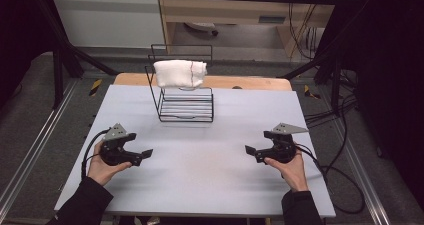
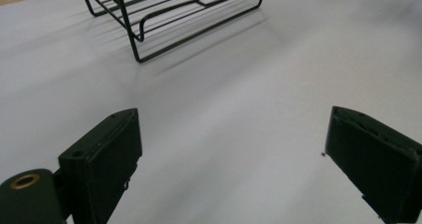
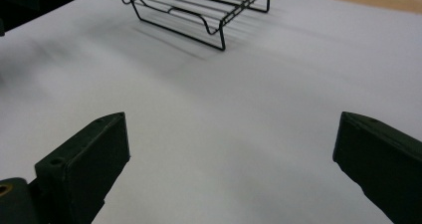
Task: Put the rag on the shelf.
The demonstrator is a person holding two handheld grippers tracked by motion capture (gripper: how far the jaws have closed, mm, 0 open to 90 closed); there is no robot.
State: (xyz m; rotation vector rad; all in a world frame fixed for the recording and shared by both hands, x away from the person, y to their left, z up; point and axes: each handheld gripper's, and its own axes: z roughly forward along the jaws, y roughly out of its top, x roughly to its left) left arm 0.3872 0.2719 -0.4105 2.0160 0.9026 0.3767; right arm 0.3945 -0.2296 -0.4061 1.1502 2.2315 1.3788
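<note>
Left claw and right claw both sat low over the table, jaws spread wide apart, nothing between them; in both gripper views just bare table showed between the black jaws. Two claws, one hand each, tips pointed inward toward each other, well apart. One black wire rack stood ahead of the claws, roughly midway between them, farther off across the table; from the left claw it lay ahead and to the right, from the right claw ahead and to the left. One white folded towel lay draped over the rack's upper tier, above its slatted lower shelf, which held nothing. Towel looked soft, bunched, with a thin dark stripe near one end. Nothing stood between either claw and the rack. A cable trailed from each claw off the table's near side.
</note>
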